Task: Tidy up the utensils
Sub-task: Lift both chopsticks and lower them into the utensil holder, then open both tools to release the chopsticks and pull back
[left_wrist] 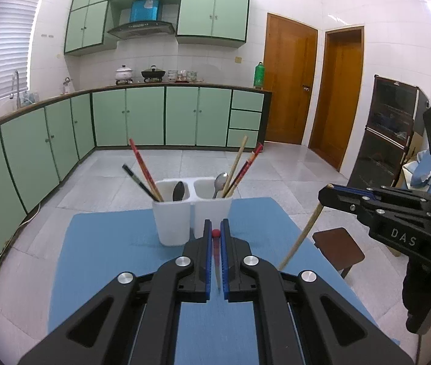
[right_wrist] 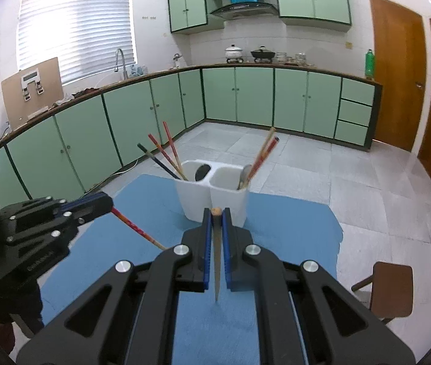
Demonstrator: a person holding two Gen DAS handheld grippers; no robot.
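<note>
A white two-compartment utensil holder (left_wrist: 182,219) (right_wrist: 215,200) stands on the blue mat (left_wrist: 109,258) (right_wrist: 154,213). Its left cup holds chopsticks and a dark spoon (left_wrist: 178,191); its right cup holds chopsticks and a metal spoon (left_wrist: 220,182). My left gripper (left_wrist: 216,228) is shut on a red chopstick (left_wrist: 215,243), which also shows in the right wrist view (right_wrist: 138,230). My right gripper (right_wrist: 216,213) is shut on a tan wooden chopstick (right_wrist: 216,255), which also shows in the left wrist view (left_wrist: 302,234). Both grippers hover just in front of the holder.
A brown stool (left_wrist: 338,248) (right_wrist: 391,289) stands right of the table. Green cabinets (left_wrist: 142,118) line the far walls, with wooden doors (left_wrist: 288,79) and a dark cabinet (left_wrist: 388,133) to the right.
</note>
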